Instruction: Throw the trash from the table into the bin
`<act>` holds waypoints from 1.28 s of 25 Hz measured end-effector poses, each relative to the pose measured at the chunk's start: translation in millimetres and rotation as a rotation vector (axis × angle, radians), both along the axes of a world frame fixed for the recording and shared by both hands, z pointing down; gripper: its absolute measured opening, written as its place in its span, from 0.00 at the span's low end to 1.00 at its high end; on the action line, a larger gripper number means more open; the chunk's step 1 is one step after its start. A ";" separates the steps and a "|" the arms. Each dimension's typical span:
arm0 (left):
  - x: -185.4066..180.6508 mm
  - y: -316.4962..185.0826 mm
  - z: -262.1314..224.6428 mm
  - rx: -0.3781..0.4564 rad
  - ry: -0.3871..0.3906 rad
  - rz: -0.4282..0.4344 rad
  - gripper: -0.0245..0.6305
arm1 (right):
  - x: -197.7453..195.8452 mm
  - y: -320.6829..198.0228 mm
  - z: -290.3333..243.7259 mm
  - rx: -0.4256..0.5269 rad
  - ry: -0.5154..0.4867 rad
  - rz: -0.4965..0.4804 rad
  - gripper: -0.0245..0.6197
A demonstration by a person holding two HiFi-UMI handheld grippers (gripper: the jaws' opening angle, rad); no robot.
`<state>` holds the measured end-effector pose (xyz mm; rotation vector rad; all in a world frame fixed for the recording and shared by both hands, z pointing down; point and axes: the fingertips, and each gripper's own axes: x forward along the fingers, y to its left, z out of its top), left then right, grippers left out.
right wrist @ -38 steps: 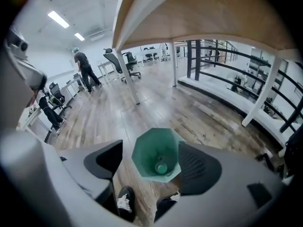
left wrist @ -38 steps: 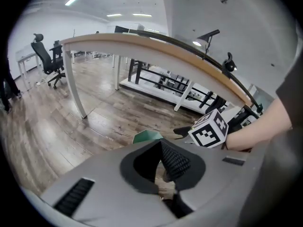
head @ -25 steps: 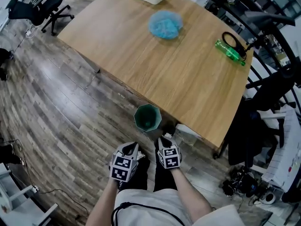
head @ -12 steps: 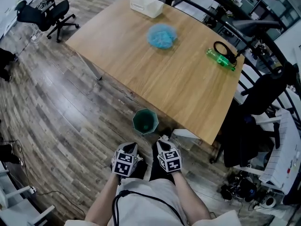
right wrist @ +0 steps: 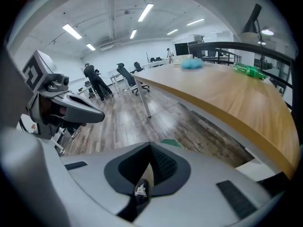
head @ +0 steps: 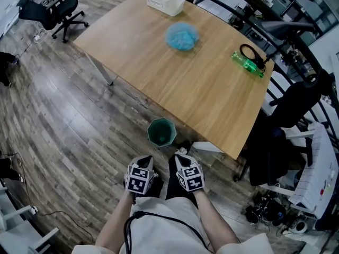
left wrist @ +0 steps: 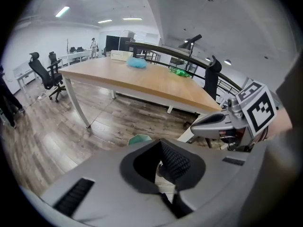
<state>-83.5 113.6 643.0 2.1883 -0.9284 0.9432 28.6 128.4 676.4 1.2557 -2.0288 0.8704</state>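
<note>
On the wooden table lie a fluffy blue wad and a green plastic bottle. On the floor by the table's near edge stands the open green bin, which also peeks over the jaws as the bin and the bin. My left gripper and right gripper hang side by side close to my body, short of the bin. The left gripper and the right gripper are both shut with nothing held.
A white box sits at the table's far edge. Black office chairs stand far left, and a dark chair with cables crowds the right. A black railing runs behind the table. A person stands far off.
The head view has pulled back a little, showing more of the table. Both grippers stay shut and close together near my body; the right one has risen slightly.
</note>
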 end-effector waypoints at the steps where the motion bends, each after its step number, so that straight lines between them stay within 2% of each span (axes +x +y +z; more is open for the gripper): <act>1: -1.9 -1.2 0.5 0.003 0.002 -0.015 0.07 | -1.0 0.2 -1.7 0.001 0.000 -0.005 0.08; 4: -3.9 -4.1 -1.1 0.008 0.009 -0.036 0.07 | -3.7 -1.8 -5.5 0.006 0.001 -0.017 0.08; 12: 2.9 -7.3 -1.9 0.021 0.031 -0.022 0.07 | -6.4 -7.9 -8.9 0.008 0.008 -0.023 0.08; 22: 5.8 -13.1 3.5 -0.022 0.033 -0.042 0.07 | 0.5 -21.8 -23.2 0.050 0.012 -0.058 0.08; 27: 14.5 -34.3 0.6 -0.009 0.032 -0.053 0.07 | 34.4 -66.6 -51.5 0.150 -0.005 -0.074 0.08; 32: 19.1 -69.6 -8.5 0.017 0.026 -0.092 0.07 | 107.4 -145.1 -99.7 0.267 0.002 -0.089 0.08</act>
